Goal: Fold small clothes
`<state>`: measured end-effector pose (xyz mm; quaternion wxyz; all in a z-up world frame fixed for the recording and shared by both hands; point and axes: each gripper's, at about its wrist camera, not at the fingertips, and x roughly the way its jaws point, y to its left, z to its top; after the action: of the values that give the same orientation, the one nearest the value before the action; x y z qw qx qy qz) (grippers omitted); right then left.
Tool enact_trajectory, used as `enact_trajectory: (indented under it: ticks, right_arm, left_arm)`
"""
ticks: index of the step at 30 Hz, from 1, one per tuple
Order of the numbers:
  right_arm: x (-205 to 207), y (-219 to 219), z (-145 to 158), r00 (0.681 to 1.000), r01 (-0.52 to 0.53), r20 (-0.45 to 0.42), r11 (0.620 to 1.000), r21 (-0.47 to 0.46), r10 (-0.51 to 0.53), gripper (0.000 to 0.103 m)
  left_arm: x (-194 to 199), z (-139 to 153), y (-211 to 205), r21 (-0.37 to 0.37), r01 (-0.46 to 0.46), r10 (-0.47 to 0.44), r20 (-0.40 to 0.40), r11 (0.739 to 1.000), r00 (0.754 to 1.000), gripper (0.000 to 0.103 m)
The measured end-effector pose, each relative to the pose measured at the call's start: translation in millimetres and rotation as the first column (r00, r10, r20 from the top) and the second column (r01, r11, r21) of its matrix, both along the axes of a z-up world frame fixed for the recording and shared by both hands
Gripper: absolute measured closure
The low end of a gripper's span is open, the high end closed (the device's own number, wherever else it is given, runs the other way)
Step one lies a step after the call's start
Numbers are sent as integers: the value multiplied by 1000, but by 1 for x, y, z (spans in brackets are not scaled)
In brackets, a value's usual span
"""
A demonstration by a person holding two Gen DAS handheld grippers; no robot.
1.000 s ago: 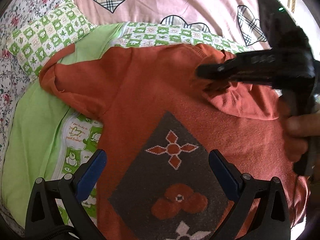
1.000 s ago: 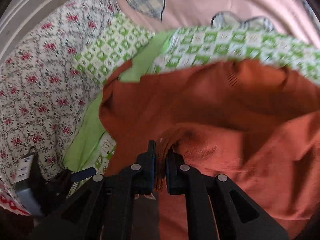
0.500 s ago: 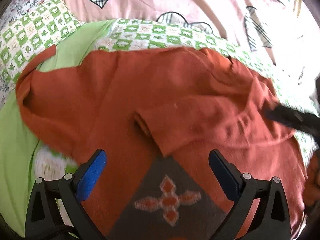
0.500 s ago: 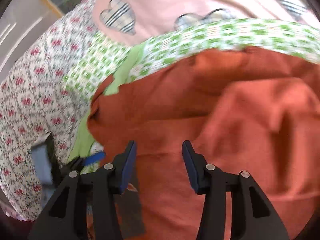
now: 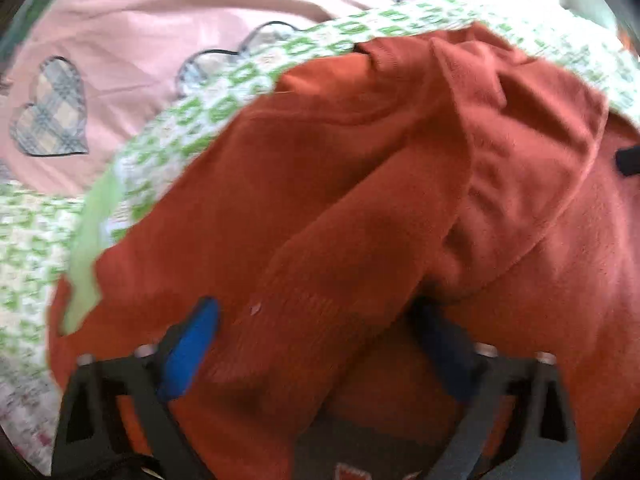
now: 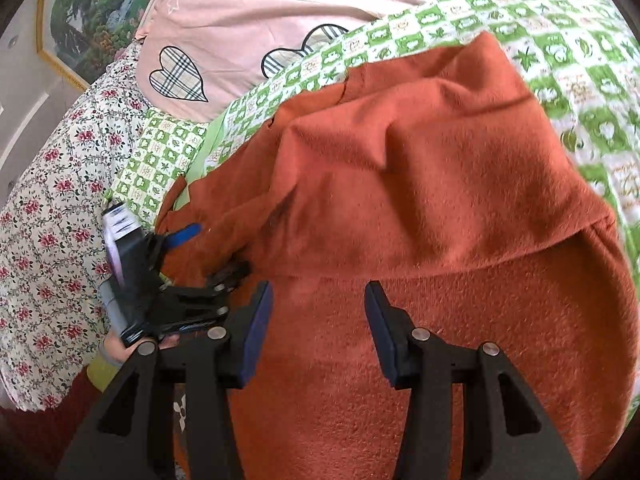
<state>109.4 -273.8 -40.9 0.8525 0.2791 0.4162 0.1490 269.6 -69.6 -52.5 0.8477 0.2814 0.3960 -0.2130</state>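
An orange sweater (image 5: 400, 208) lies on the green checked quilt (image 6: 568, 40), with one sleeve (image 6: 420, 168) folded across its body. My left gripper (image 5: 316, 344) is down on the sweater's left side with its jaws closing. A thick fold of sleeve (image 5: 320, 304) lies between its blue pads (image 5: 188, 352), and the right pad is partly under the cloth. The right wrist view shows the left gripper (image 6: 212, 252) at the sweater's left edge, a hand holding it. My right gripper (image 6: 318, 320) hovers open over the sweater's body with nothing between its fingers.
A pink cover with plaid hearts (image 6: 180, 76) lies beyond the quilt. A floral sheet (image 6: 52, 216) spreads to the left. A framed landscape picture (image 6: 92, 8) hangs on the wall at the far left. A green checked pillow (image 6: 160, 164) sits by the sweater's left shoulder.
My right gripper let go of the sleeve, opened and drew back to the right. My left gripper rolled, moved in over the folded sleeve and narrowed around it.
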Motion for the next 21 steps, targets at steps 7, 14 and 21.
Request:
enact_trajectory:
  ticks: [7, 14, 21]
  right_arm:
    - [-4, -6, 3, 1000, 8, 14, 1000, -25, -8, 54]
    - [-10, -12, 6, 999, 22, 31, 1000, -23, -21, 54]
    - [-11, -19, 7, 998, 52, 26, 997, -56, -51, 54]
  left_arm:
    - [3, 50, 35, -331, -13, -74, -249, 944, 966, 93]
    - [35, 35, 98, -531, -333, -39, -571, 779, 820, 88]
    - [45, 17, 118, -506, -490, 177, -546, 710, 819, 70]
